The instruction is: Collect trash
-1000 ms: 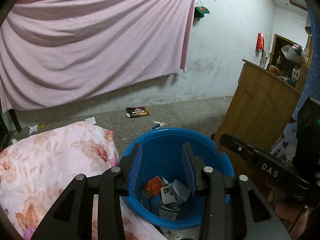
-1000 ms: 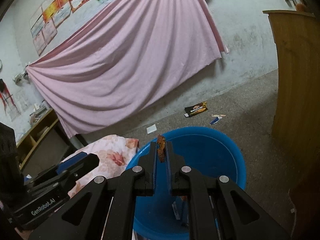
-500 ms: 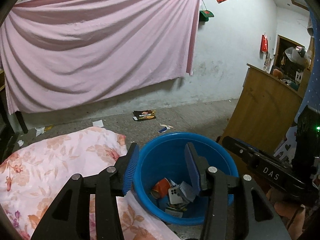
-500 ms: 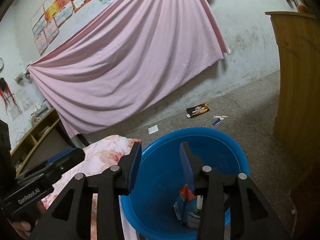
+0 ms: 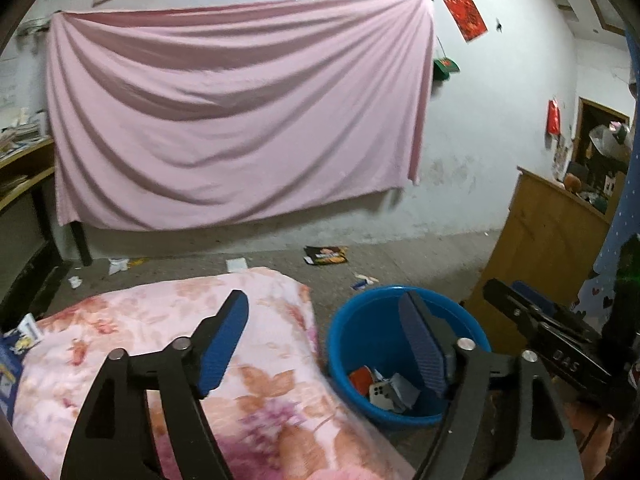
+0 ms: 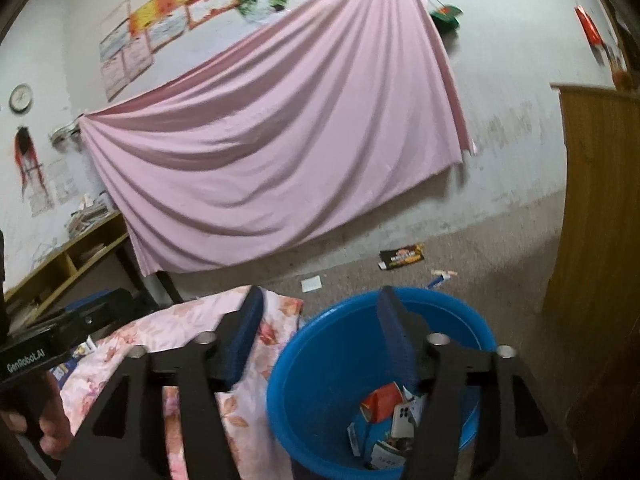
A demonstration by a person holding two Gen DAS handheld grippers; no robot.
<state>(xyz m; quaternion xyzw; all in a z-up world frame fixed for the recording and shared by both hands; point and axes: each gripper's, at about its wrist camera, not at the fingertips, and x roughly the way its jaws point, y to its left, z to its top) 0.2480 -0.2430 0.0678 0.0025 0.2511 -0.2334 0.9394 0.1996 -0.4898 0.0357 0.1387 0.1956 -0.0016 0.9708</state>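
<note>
Floor litter blurred; blue bin (image 6: 320, 360) trash jumbled (labels unreadable).

Left wrist view: looked forward and slightly down along its fingers, over the floral quilt (image 5: 168, 344) toward the far pink sheet (image 5: 240, 120). Right wrist view: likewise, nearer the blue bin (image 6: 320, 376). Shared: bin, quilt, sheet, littered floor.

"DAS" stands on the right tool (image 5: 516, 308); "GenRobot.AI" on the left tool (image 6: 92, 312).
</note>
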